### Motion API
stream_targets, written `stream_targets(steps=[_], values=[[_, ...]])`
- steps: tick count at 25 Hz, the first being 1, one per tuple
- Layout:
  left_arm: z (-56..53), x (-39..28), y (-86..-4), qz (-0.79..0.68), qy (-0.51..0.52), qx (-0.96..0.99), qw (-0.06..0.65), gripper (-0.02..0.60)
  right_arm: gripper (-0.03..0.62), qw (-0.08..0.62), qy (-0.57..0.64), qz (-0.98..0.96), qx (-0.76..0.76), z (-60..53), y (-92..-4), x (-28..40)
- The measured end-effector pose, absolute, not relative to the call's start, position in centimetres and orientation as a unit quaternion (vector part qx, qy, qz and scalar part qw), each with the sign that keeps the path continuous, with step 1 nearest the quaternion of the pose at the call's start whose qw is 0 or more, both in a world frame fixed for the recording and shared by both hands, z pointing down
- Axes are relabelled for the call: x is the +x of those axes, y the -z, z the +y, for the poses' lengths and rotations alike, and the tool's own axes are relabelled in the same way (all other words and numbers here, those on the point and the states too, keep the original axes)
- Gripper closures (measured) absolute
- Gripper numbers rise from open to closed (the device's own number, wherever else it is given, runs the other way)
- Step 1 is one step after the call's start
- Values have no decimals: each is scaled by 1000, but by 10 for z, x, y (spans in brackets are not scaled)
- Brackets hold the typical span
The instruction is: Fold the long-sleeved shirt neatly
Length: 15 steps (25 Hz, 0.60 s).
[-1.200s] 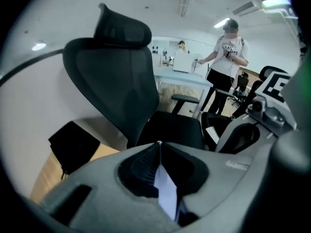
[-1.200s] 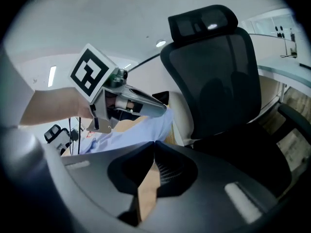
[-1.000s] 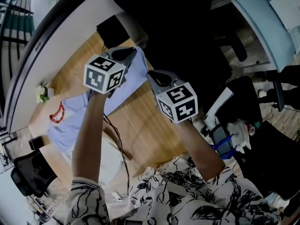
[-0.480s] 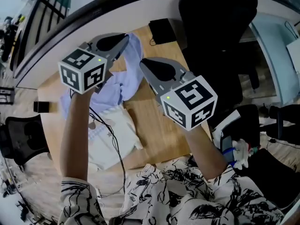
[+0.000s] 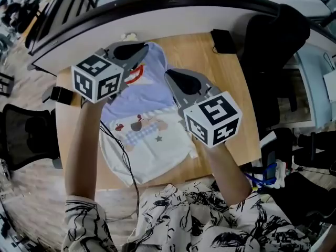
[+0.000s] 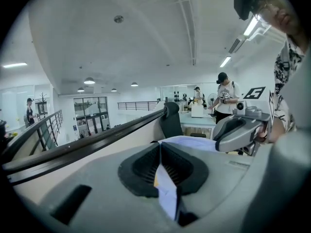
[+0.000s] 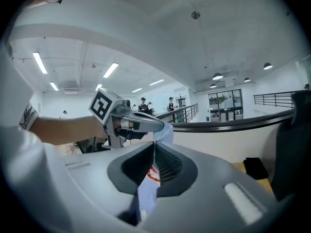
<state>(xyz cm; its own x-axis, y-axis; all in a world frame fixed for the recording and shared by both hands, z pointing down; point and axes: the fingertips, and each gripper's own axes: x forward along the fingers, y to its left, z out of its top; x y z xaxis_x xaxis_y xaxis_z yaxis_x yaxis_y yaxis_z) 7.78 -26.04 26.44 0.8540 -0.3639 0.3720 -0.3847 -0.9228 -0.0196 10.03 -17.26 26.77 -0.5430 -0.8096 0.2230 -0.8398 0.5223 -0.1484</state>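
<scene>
Left tongs [image 6: 160, 166] and right tongs [image 7: 154, 164] are each clamped on the far end of the lavender-and-white long-sleeved fabric shirt [image 5: 144, 140]. The shirt trails back toward the near edge of the wooden surface [image 5: 223, 88], its long axis running far to near. The tongs sit side by side, neither nearer.

Head view steeply above table [image 5: 231, 83]; gripper views close along jaws; shirt [image 5: 152, 151] in all

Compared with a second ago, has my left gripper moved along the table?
Yes. The left gripper, shut on the shirt, has shifted left along the table's far edge, away from the black box toward the pale object.
</scene>
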Motion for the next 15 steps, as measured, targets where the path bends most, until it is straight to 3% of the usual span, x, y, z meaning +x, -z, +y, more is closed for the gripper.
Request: stream_targets(steps=[8,15], values=[[-270,-38,-327,-156,-197,967,48,563,576,103,-117,-827,540,-179,-334,-26],[-287,-108,-402,-136,-226,963,50,563,576,147,-146,-817,538,-201,-405,-96]])
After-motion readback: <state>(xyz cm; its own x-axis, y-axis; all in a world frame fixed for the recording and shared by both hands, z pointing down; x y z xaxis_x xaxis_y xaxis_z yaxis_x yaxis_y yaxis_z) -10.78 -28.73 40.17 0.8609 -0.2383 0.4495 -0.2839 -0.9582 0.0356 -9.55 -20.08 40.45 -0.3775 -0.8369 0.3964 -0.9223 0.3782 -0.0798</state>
